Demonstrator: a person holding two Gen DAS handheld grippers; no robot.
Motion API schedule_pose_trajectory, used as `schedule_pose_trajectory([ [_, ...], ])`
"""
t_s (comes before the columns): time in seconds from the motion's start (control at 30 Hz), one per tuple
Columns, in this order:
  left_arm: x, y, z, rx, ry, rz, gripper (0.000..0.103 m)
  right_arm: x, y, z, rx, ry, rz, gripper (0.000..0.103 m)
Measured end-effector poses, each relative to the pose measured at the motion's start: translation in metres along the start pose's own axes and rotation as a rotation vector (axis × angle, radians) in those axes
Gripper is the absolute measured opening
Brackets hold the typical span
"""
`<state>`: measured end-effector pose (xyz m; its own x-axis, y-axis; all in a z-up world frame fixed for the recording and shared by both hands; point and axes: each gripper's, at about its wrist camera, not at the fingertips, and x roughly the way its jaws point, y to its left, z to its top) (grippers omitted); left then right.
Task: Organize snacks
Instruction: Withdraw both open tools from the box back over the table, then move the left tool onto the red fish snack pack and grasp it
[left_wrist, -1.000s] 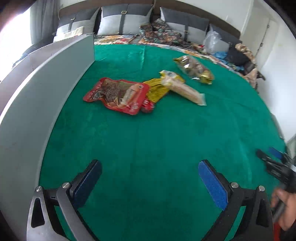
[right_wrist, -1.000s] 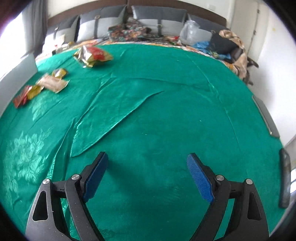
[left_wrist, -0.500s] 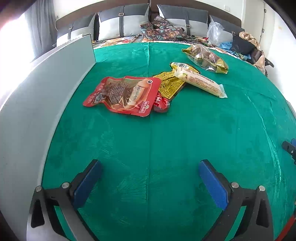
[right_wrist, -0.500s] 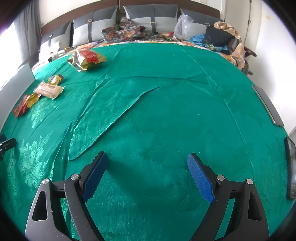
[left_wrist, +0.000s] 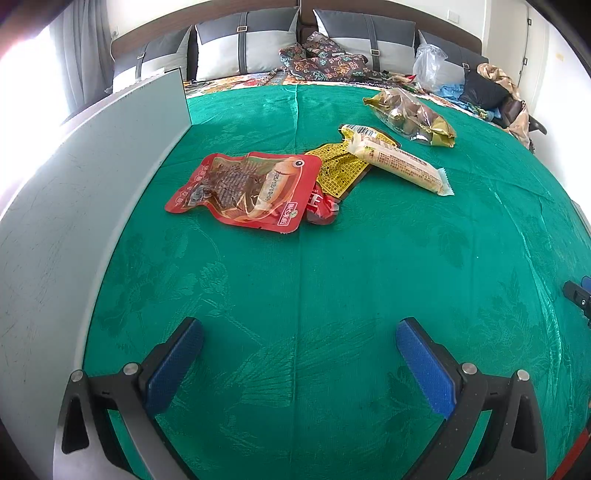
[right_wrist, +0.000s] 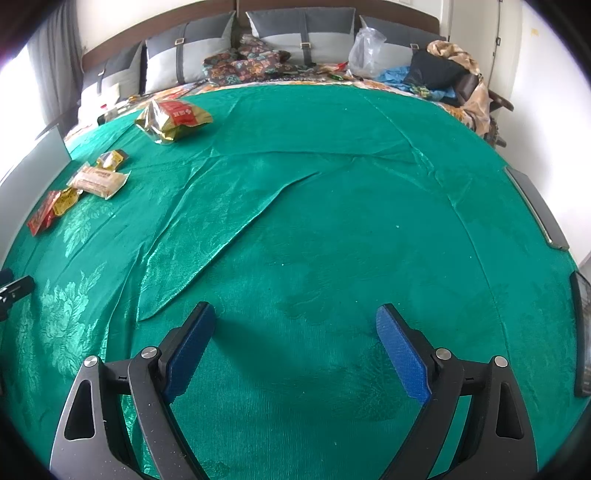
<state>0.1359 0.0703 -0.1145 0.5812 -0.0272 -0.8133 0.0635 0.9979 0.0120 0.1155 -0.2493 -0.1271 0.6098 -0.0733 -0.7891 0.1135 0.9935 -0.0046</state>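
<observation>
Grey panel (left_wrist: 92, 206) stands upright along the left edge of the green cloth (left_wrist: 295, 295). Left gripper (left_wrist: 299, 354) spread wide, holding nothing, low over bare cloth. Ahead of it, the snacks: red fish pouch (left_wrist: 247, 186) flat, overlapping a small red packet (left_wrist: 321, 206); yellow packet (left_wrist: 340, 168) just beside, a cream bar wrapper (left_wrist: 400, 162) lying across its far corner; gold bag (left_wrist: 410, 116) farther back, apart. Right gripper (right_wrist: 295, 345) also wide open and empty, over wrinkled cloth, well apart from the snacks at far left of its view.
</observation>
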Motion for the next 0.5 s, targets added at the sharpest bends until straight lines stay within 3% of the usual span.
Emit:
schedule_pose_trajectory([
  [0.5,0.0019,-0.0003,0.0039,0.023,0.027,-0.022,0.103,-0.0001,-0.0002,-0.0002,0.001,0.001,0.001,0.092],
])
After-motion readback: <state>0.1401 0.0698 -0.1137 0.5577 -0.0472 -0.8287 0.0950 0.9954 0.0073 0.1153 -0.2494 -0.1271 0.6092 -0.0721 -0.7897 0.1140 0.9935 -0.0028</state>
